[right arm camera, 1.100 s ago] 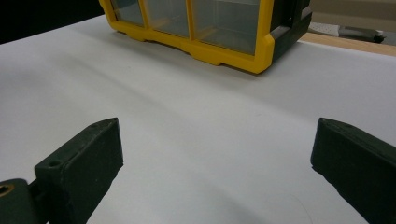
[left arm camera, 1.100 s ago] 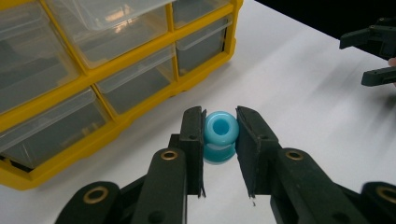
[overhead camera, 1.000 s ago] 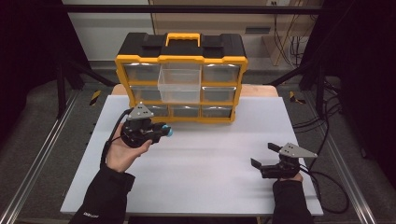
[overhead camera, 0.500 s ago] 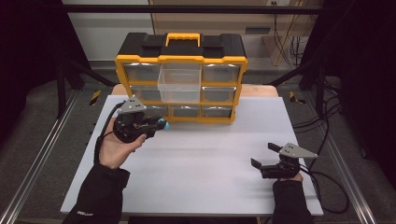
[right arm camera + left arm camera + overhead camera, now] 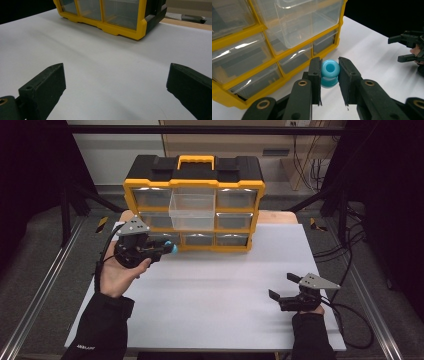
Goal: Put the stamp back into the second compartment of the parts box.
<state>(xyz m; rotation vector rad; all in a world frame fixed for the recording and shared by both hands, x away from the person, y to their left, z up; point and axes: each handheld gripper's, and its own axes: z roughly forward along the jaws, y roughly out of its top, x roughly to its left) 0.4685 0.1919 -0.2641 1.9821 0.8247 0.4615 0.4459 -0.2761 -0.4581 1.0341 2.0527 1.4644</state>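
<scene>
Left tongs (image 5: pixel 329 75) clamped on a small blue spool (image 5: pixel 330 73), one pad on each side of it. Spool: light blue, glossy plastic, rounded, with a round hole through the top ring and a second, slightly darker ring under it, so it looks like a short bobbin or two stacked beads. It hangs clear of the surface, just in front of the bottom row of drawers. In the high view the same spool (image 5: pixel 173 249) shows as a blue dot at the tip of the left tongs (image 5: pixel 167 249), close to the lower left of the cabinet.

Right tongs (image 5: pixel 281 286) stand wide apart, nothing between them, low over the near right part of the surface, well apart from the spool.

Surface (image 5: pixel 225 290): a white, matt board, lying on a wooden top whose edge shows behind the cabinet.

Drawer cabinet (image 5: pixel 194 185): yellow frame, black top with a yellow handle, clear plastic drawers in rows. One clear drawer (image 5: pixel 192 207) in the middle column is pulled out toward the person.

Room: dim, dark at both sides, a black metal frame around the surface, grey floor, loose cables at the right, pale wall panels behind.
</scene>
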